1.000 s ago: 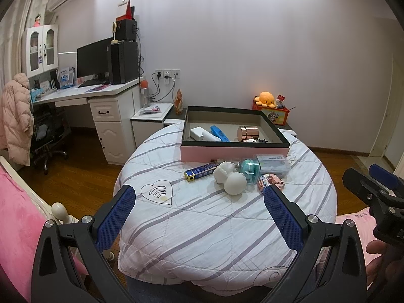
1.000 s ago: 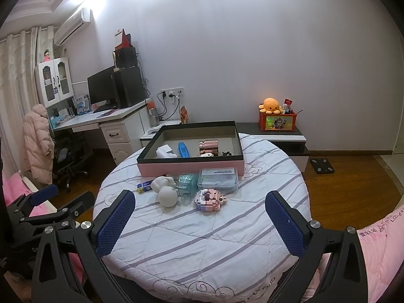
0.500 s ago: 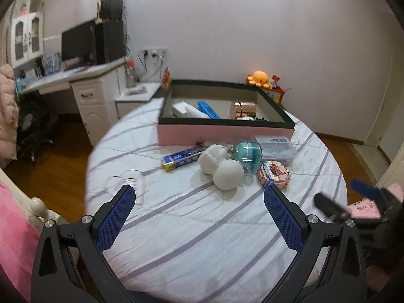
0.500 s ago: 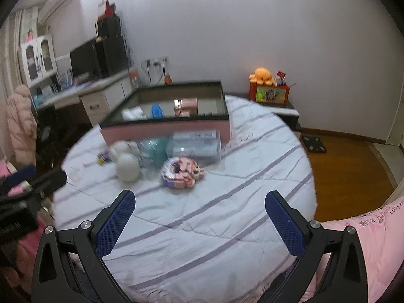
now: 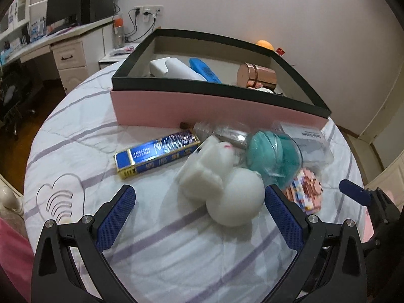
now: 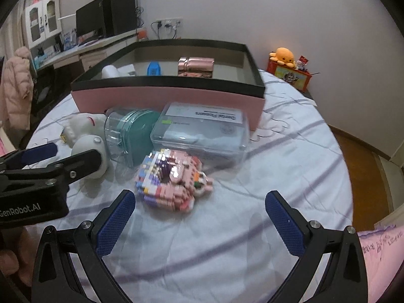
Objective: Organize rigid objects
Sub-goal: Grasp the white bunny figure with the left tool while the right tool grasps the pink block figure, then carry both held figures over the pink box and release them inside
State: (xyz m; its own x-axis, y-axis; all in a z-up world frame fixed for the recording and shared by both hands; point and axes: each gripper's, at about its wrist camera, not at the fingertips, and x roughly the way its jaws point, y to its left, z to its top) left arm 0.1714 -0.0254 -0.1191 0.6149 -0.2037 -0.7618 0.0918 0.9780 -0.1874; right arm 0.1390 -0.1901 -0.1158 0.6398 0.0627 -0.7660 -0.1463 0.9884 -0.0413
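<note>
A pink box with a black rim [image 5: 202,106] [image 6: 166,96] stands on the round table and holds a white item, a blue item and a copper tin [image 5: 256,75]. In front of it lie a blue carton [image 5: 156,152], a white toy figure [image 5: 222,181] [image 6: 85,136], a teal clear jar [image 5: 274,155] [image 6: 131,136], a clear plastic case [image 6: 202,131] and a pink block model [image 6: 171,179]. My left gripper [image 5: 199,217] is open, just short of the white toy. My right gripper [image 6: 199,219] is open, just short of the block model.
The table wears a white striped cloth [image 6: 290,156]. A desk with a monitor [image 5: 65,7] stands at the back left. An orange plush [image 6: 282,54] sits on a low stand at the back right. Wooden floor [image 6: 358,176] lies to the right of the table.
Both grippers have moved forward and down toward the objects in front of the box, which now loom much larger. Both stay open and hold nothing.
</note>
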